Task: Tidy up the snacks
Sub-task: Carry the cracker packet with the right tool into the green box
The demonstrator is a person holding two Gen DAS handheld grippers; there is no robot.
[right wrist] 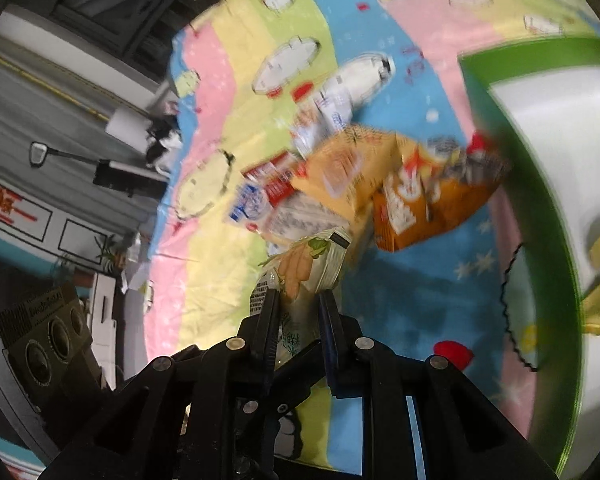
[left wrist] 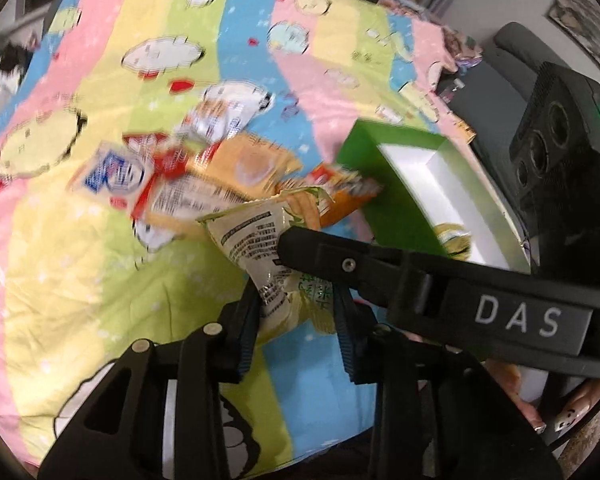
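Both grippers pinch one pale green-and-yellow snack packet (left wrist: 276, 280): the left gripper (left wrist: 296, 312) clamps its lower part, the right gripper (right wrist: 300, 312) (its finger crossing the left view) grips the other end. It hangs above the striped blanket (left wrist: 80, 240), between the snack pile (left wrist: 204, 176) and the green box (left wrist: 396, 200)

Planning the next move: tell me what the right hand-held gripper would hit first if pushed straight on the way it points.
The right hand-held gripper, already shut on a pale snack packet, points at the snack pile; probably the yellow bag comes first, though blur leaves depth unclear.
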